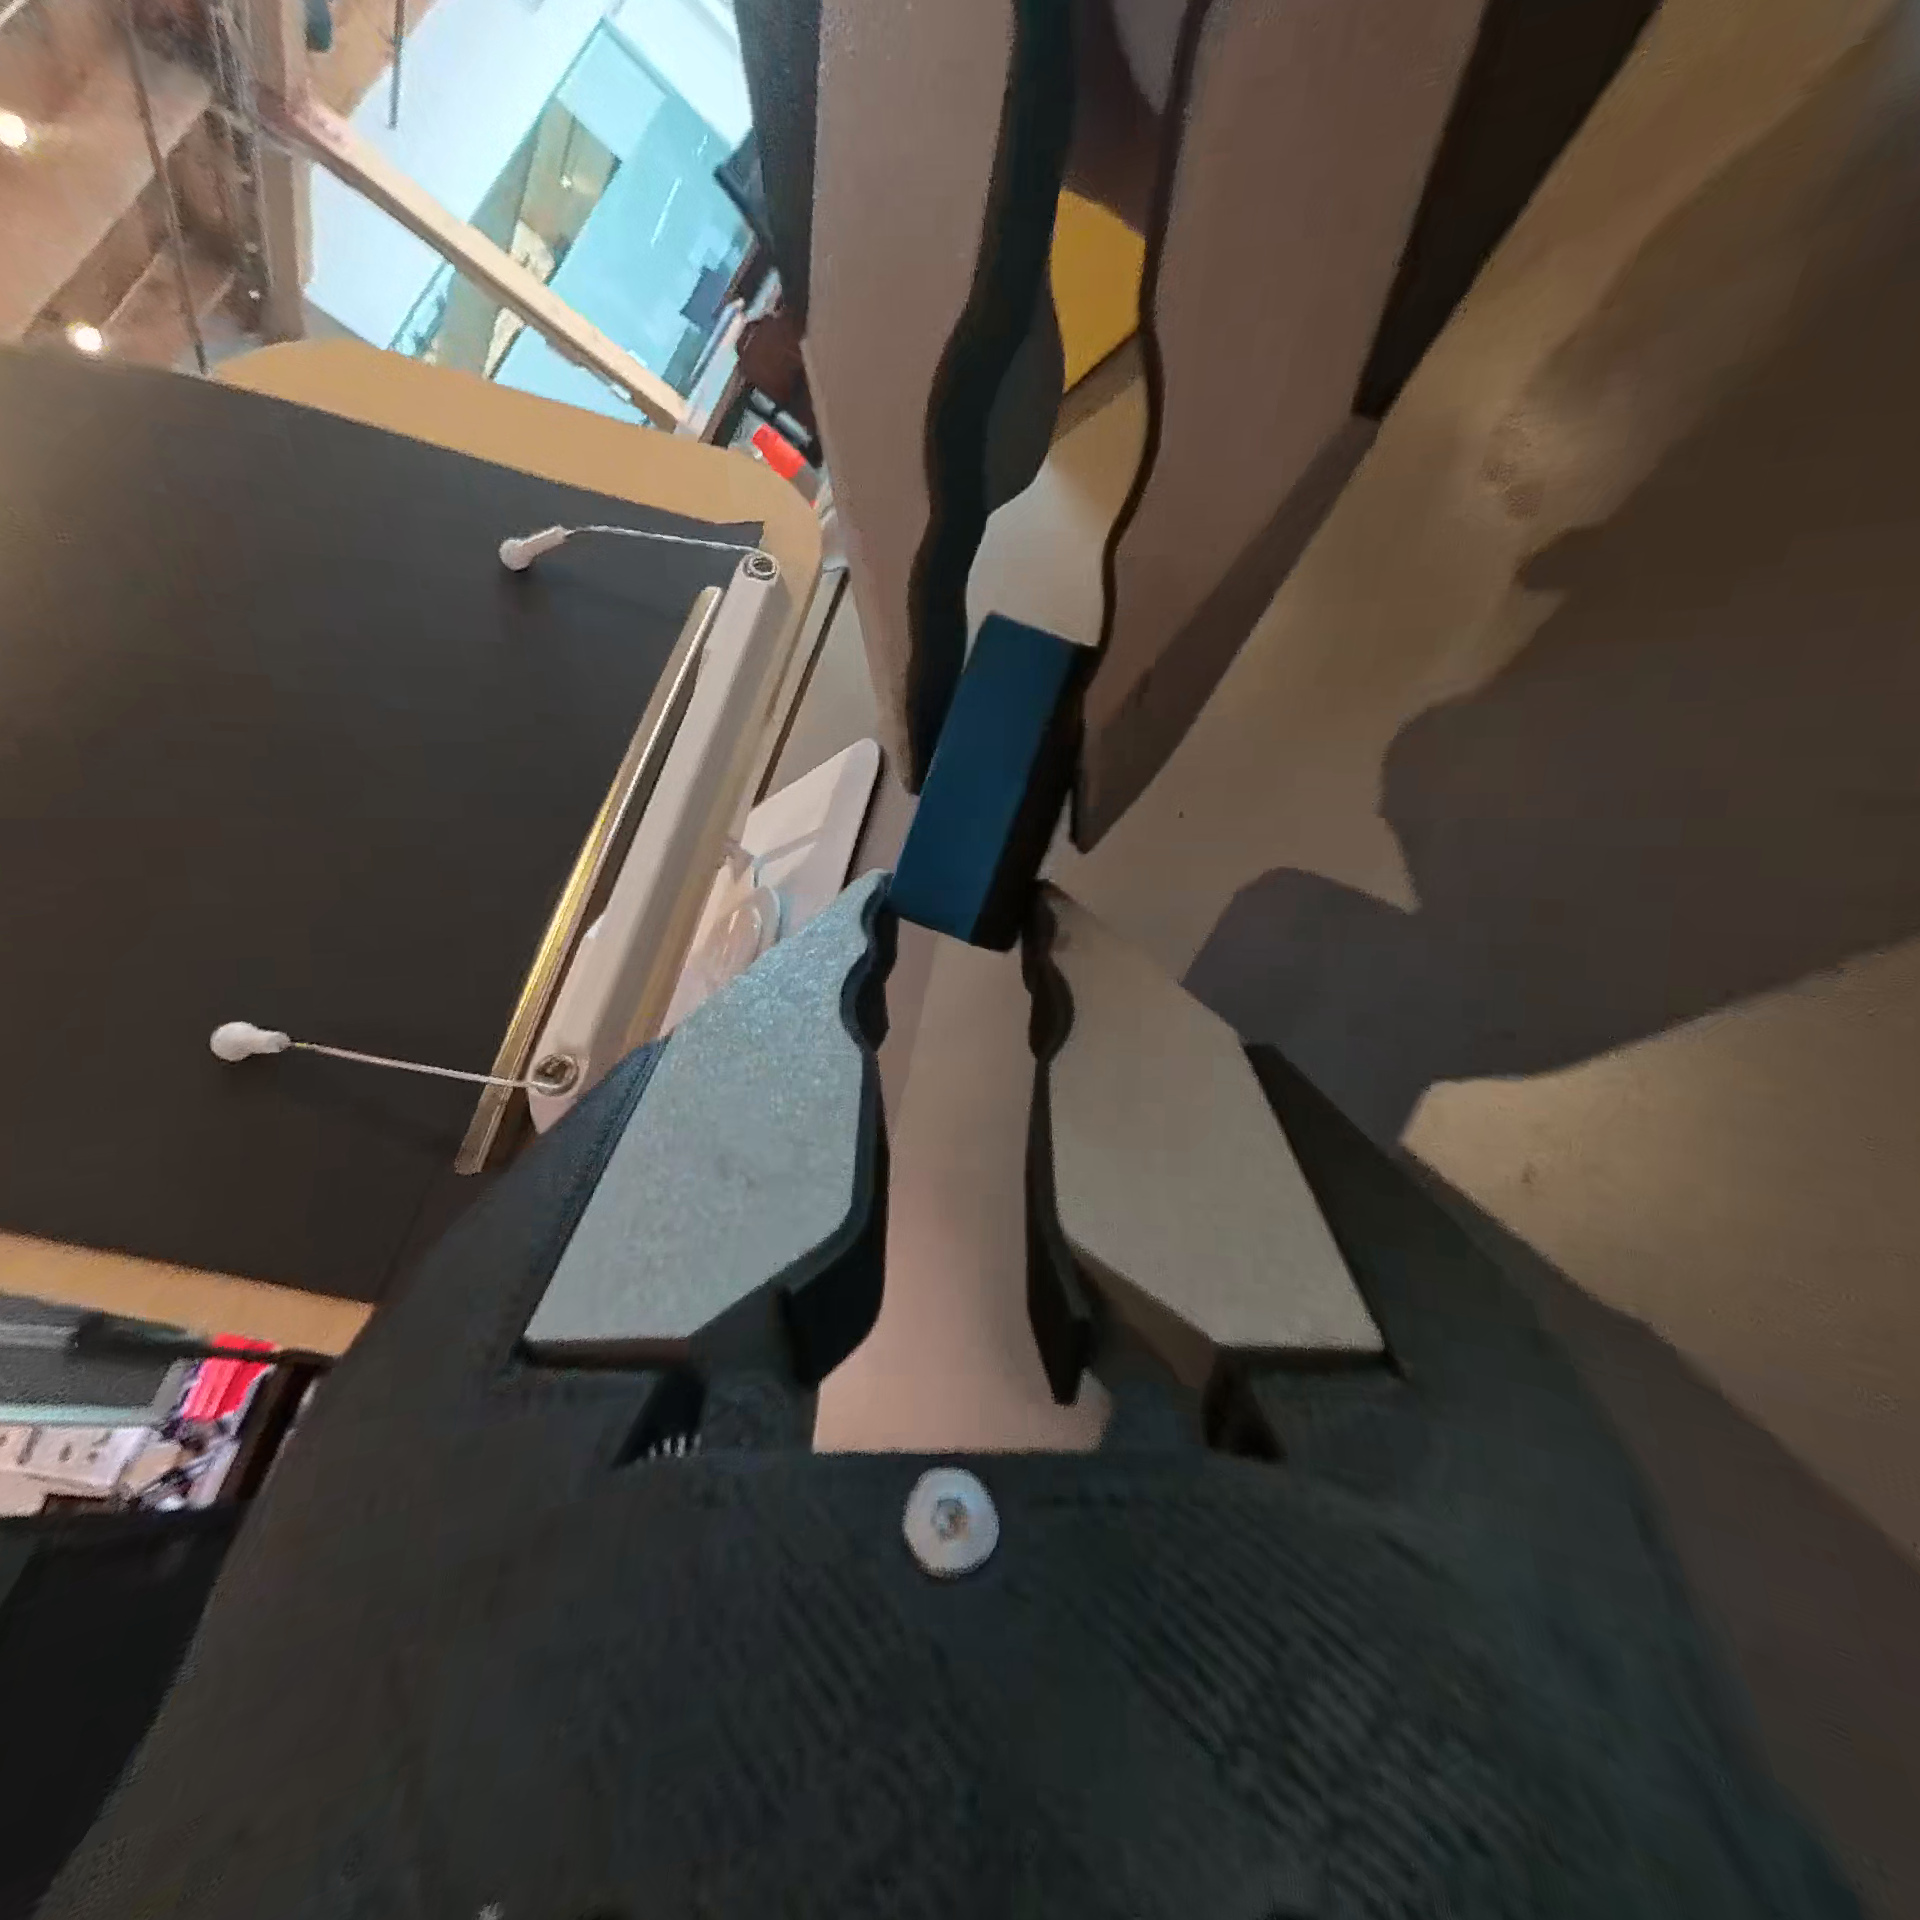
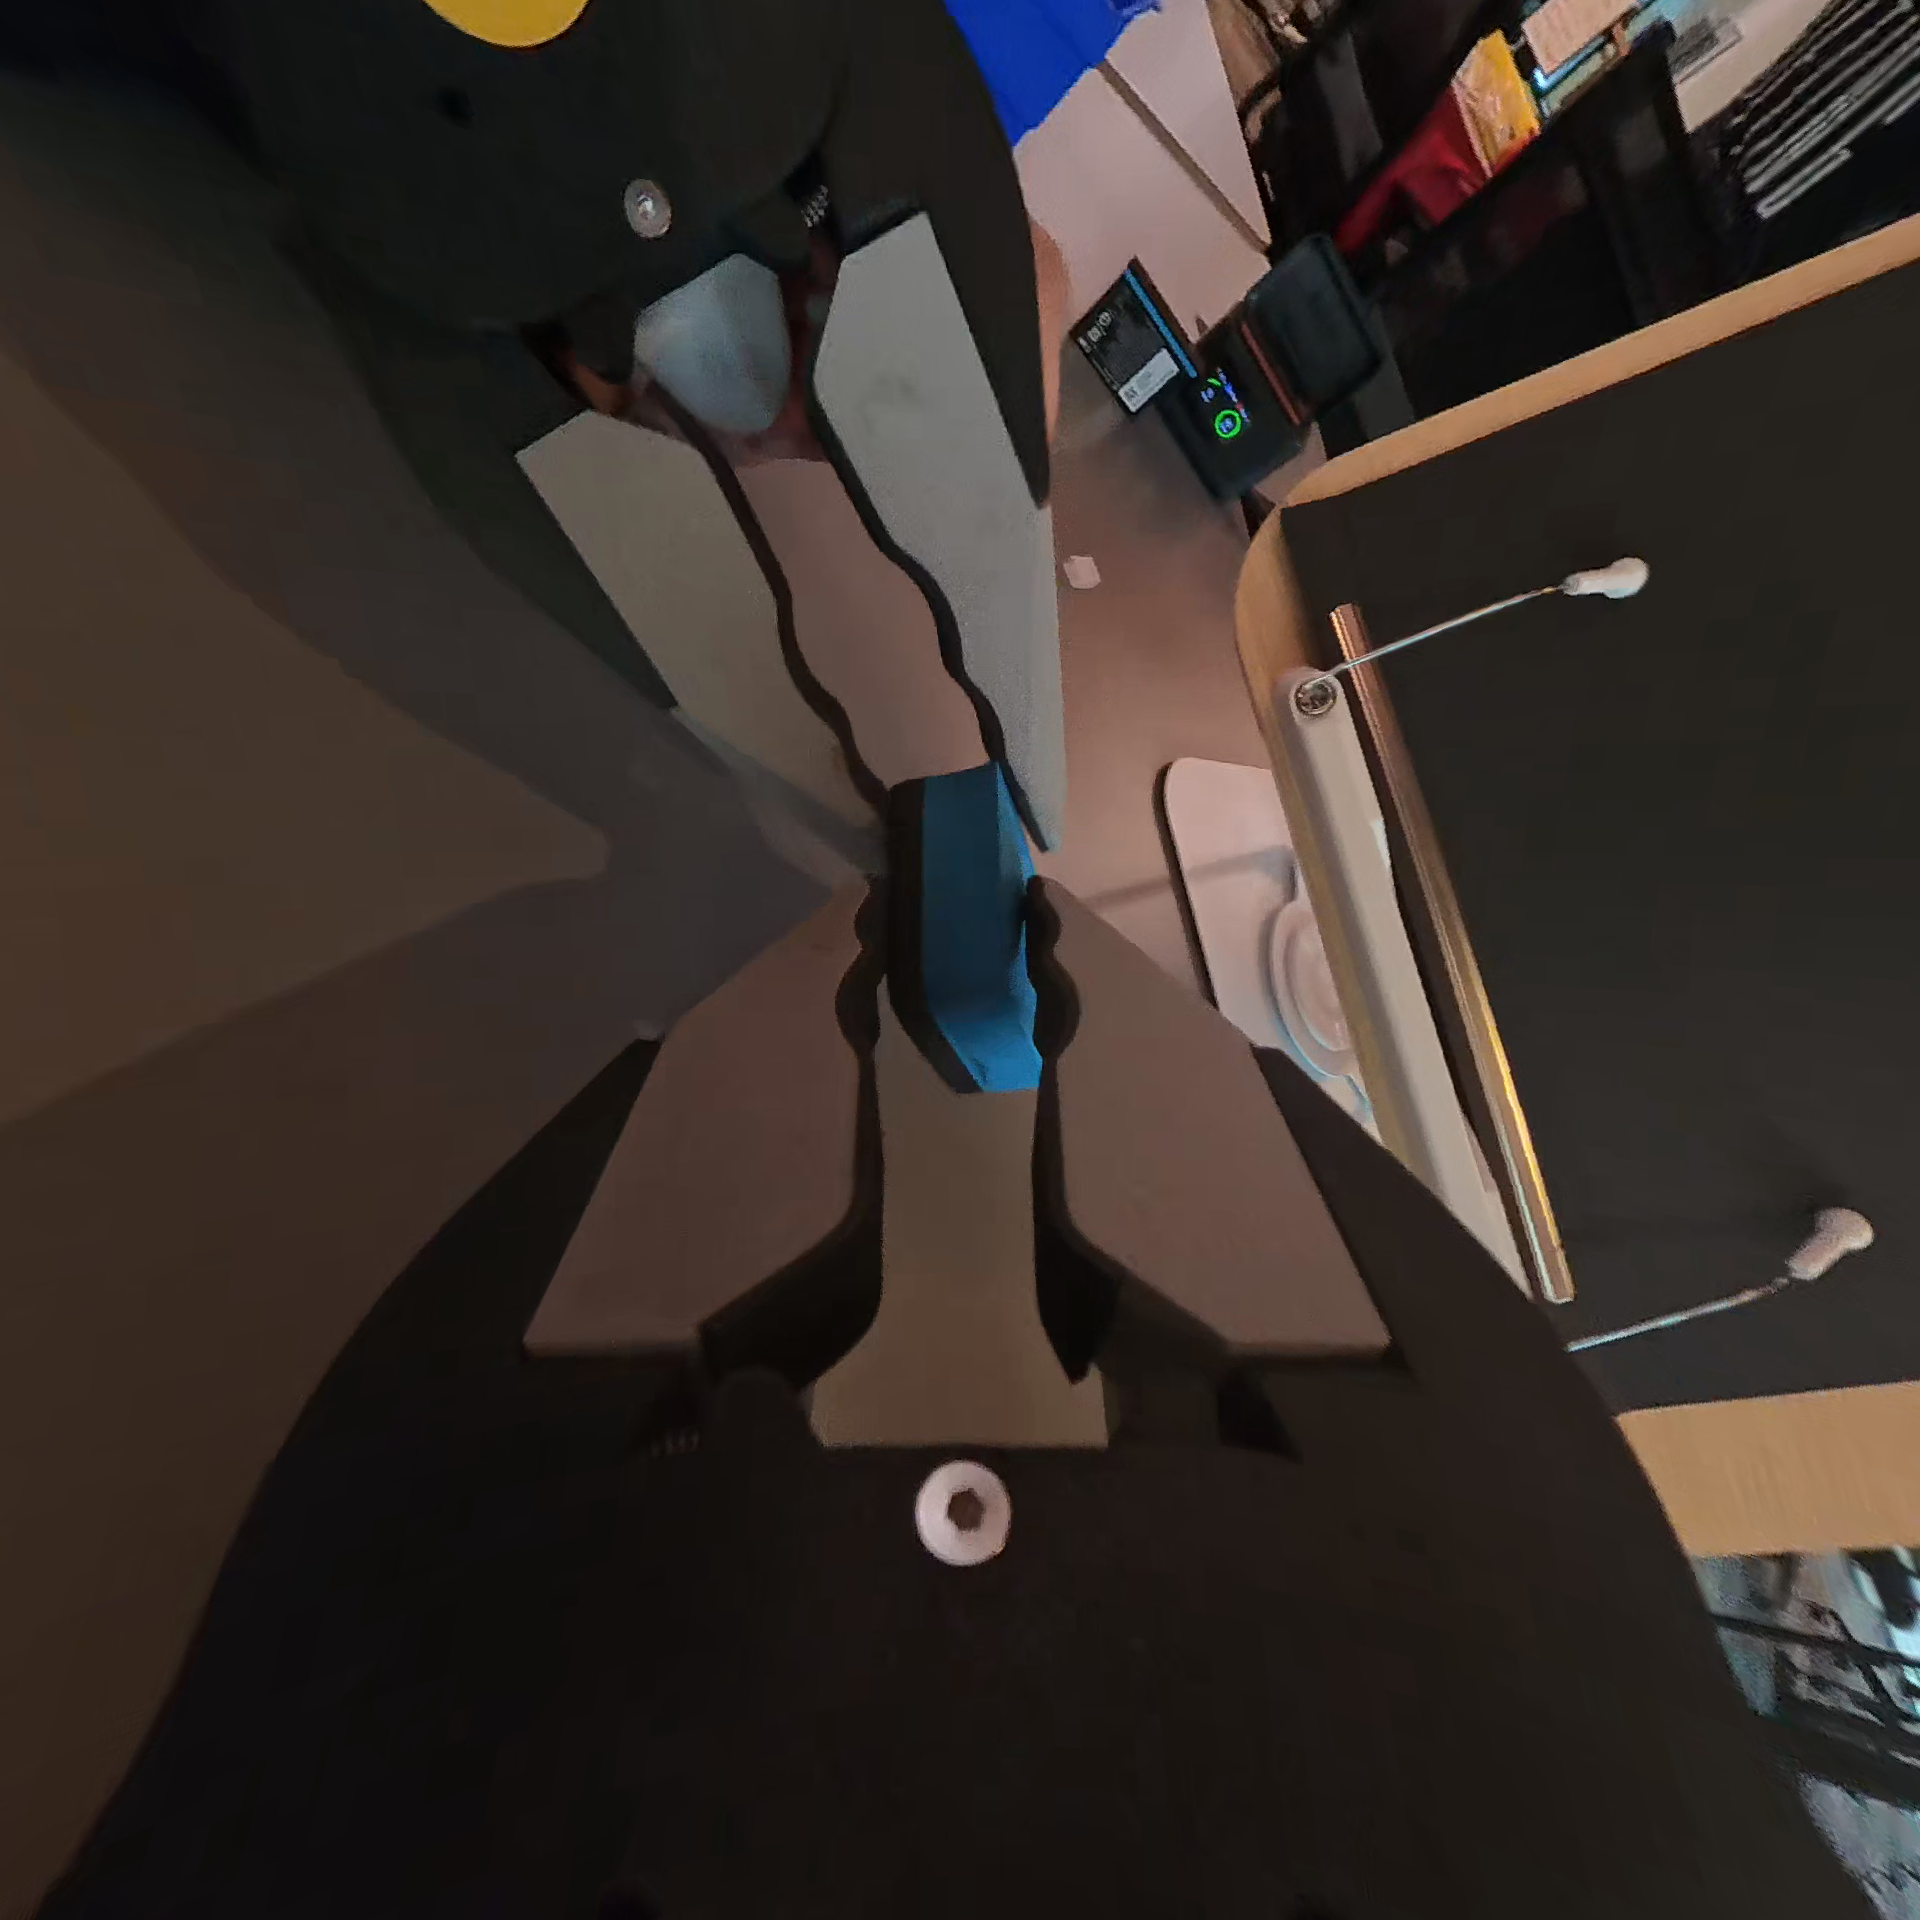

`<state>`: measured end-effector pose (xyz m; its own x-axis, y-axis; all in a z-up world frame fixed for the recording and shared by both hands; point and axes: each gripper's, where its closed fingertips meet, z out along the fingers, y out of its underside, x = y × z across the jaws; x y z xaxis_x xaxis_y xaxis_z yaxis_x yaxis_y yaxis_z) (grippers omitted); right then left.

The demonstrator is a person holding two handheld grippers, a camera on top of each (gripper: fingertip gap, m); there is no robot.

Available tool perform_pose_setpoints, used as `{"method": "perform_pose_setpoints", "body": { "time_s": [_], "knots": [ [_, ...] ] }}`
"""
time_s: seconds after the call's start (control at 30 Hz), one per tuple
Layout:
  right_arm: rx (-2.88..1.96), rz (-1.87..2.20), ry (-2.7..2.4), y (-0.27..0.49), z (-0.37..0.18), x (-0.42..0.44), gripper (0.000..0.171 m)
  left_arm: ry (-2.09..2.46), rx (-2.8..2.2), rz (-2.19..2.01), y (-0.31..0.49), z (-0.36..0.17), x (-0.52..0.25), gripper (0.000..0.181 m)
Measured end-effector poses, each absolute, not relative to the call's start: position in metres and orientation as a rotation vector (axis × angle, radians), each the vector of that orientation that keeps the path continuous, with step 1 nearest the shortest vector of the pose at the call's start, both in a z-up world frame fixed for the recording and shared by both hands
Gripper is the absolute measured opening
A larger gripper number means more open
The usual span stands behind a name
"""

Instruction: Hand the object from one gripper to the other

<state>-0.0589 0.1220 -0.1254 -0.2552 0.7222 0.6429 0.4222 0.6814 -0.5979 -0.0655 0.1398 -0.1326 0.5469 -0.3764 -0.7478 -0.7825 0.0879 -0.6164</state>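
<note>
Black mat on a wood-edged table (image 2: 1766,1475), cluttered shelves behind.
Right gripper (image 2: 951,914) clamps blue block (image 2: 971,935) mid-air; left gripper (image 1: 961,899) opposes it tip-to-tip, fingertips flanking the block's end; grip cannot be told.

The setting is looking like a lab or workshop with an office feel. A wood-edged table (image 1: 774,499) is carrying a black mat (image 1: 260,727). Glass partitions (image 1: 582,208) are showing behind it, while cluttered shelving (image 2: 1558,135) and a small device with a glowing screen (image 2: 1226,416) are sitting nearby.
</note>
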Motion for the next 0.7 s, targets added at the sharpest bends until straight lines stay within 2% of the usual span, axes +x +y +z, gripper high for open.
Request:
{"method": "perform_pose_setpoints", "body": {
  "time_s": [0.2,0.23,0.3,0.4,0.47,0.7],
  "knots": [
    [-0.958,0.6,-1.855,0.12,-0.111,-0.052,0.05,0.903,-1.516,0.072,0.13,-0.107,-0.063,0.021],
    [-0.967,0.65,-1.843,0.118,-0.108,-0.052,0.051,0.891,-1.517,0.03,0.129,-0.106,-0.062,0.021],
    [-0.974,0.696,-1.814,0.118,-0.103,-0.053,0.035,0.887,-1.491,-0.081,0.123,-0.103,-0.055,0.021],
    [-1.001,0.639,-1.81,0.131,-0.108,-0.051,0.03,0.884,-1.437,-0.195,0.113,-0.092,-0.05,0.021],
    [-0.992,0.697,-1.844,0.123,-0.11,-0.05,0.004,0.856,-1.458,-0.215,0.115,-0.091,-0.054,0.021],
    [-1.135,0.869,-1.497,0.152,-0.053,-0.026,0.0,0.772,-1.576,-0.183,0.129,-0.102,-0.066,0.02]
  ]
}}
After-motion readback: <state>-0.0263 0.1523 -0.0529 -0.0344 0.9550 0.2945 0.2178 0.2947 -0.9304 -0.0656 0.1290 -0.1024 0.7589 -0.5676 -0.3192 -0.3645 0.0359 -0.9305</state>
